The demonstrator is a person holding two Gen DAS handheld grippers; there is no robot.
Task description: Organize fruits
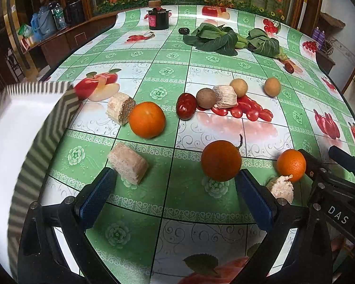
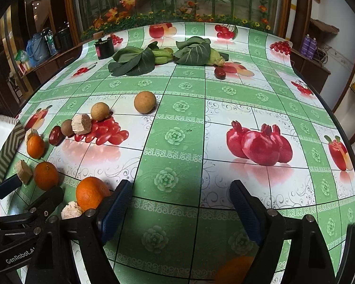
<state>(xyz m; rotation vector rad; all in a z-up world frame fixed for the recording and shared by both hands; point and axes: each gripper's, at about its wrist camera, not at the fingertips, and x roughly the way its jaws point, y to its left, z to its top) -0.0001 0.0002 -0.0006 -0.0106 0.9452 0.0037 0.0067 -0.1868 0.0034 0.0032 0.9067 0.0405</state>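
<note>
Three oranges lie on the patterned tablecloth: one mid-left [image 1: 147,119], one with a stem near my left gripper [image 1: 221,160], one at the right [image 1: 291,165], also in the right wrist view [image 2: 91,193]. A red jujube [image 1: 186,106], a brown round fruit [image 1: 206,98] and two tan round fruits [image 1: 239,87] [image 1: 272,86] lie farther back. My left gripper [image 1: 175,189] is open and empty just short of the stemmed orange. My right gripper [image 2: 179,200] is open and empty over bare cloth, right of the oranges.
A white box with a zigzag rim [image 1: 52,118] stands at the left. Pale chunks of cut stalk [image 1: 127,165] [image 1: 119,111] [image 1: 226,96] lie among the fruit. Leafy greens [image 1: 215,39], a dark jar [image 1: 158,19] and another jujube [image 1: 289,68] sit at the back.
</note>
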